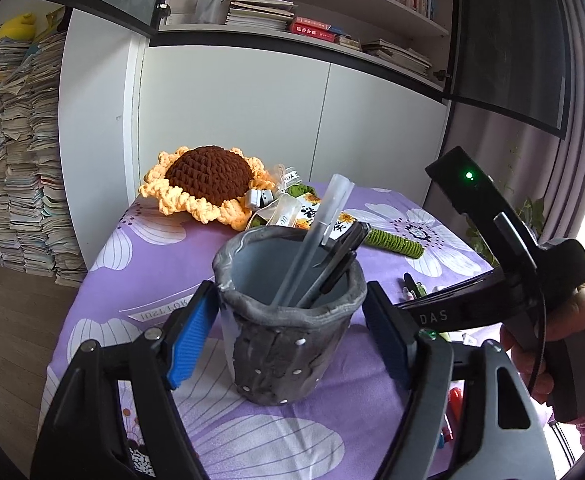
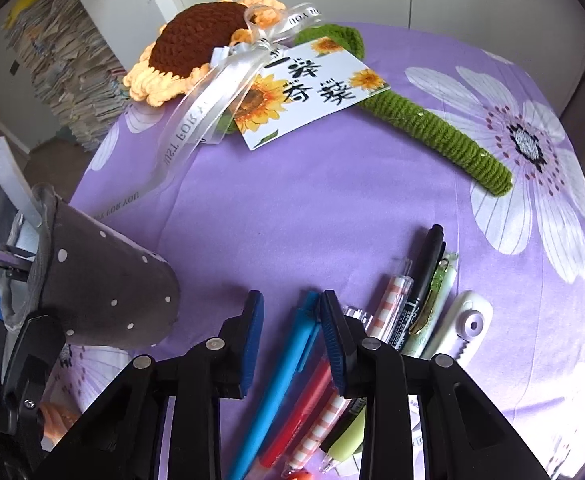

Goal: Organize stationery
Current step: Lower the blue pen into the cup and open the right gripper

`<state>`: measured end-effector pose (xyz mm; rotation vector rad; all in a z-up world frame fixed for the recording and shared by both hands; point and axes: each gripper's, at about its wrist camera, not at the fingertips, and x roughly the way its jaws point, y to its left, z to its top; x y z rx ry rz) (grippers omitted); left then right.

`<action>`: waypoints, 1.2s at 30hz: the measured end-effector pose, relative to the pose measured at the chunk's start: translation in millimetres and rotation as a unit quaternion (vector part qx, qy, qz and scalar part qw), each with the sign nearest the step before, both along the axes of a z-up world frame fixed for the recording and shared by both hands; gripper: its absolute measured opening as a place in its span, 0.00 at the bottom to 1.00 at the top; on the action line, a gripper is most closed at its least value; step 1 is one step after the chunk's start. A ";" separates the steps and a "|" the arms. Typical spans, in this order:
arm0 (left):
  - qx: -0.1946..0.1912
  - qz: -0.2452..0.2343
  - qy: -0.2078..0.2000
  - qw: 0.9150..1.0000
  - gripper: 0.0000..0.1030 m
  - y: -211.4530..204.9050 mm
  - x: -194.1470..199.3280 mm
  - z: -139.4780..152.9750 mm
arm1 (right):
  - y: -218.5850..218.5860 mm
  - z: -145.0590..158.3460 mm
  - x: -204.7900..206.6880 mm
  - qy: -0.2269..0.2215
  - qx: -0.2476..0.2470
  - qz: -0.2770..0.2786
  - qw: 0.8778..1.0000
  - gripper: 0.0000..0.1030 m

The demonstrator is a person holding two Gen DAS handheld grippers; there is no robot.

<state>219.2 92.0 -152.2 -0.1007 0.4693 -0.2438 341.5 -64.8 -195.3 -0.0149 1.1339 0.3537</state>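
Note:
A grey clay pen holder (image 1: 288,320) with white dots stands on the purple flowered cloth, holding a clear pen (image 1: 316,236) and dark pens. My left gripper (image 1: 288,340) is shut on the holder, blue pads against both sides. The holder also shows at the left of the right wrist view (image 2: 104,284). My right gripper (image 2: 292,332) is open above a blue pen (image 2: 280,380), which lies between its fingers. Beside it lie a red pen (image 2: 304,404), a checked pen (image 2: 388,312), a black marker (image 2: 424,280), a green pen (image 2: 436,300) and a white correction tape (image 2: 464,328).
A crocheted sunflower (image 2: 196,44) with a green stem (image 2: 444,140), ribbon and a printed card (image 2: 308,88) lies at the far side of the table. White cabinets and bookshelves (image 1: 332,12) stand behind. Stacks of books (image 1: 16,160) are at the left.

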 end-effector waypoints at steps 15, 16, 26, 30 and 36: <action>0.002 0.000 0.000 1.000 0.71 -0.5 -0.5 0.4 | -13.7 73.3 -45.1 -0.123 0.064 0.018 0.990 0.11; 0.001 0.000 0.000 1.000 0.71 -0.5 -0.5 0.4 | -15.5 80.6 -52.1 -0.134 0.070 0.022 0.988 0.11; 0.002 0.000 0.000 1.000 0.71 -0.6 -0.5 0.3 | -14.9 148.7 -98.9 -0.244 0.091 0.044 0.965 0.11; 0.002 0.000 0.000 1.000 0.71 -0.7 0.1 0.1 | -12.1 175.5 -111.3 -0.283 0.093 0.049 0.953 0.11; 0.004 0.000 0.000 1.000 0.71 -0.5 0.3 -0.1 | 1.6 194.9 -113.6 -0.306 0.101 0.070 0.944 0.11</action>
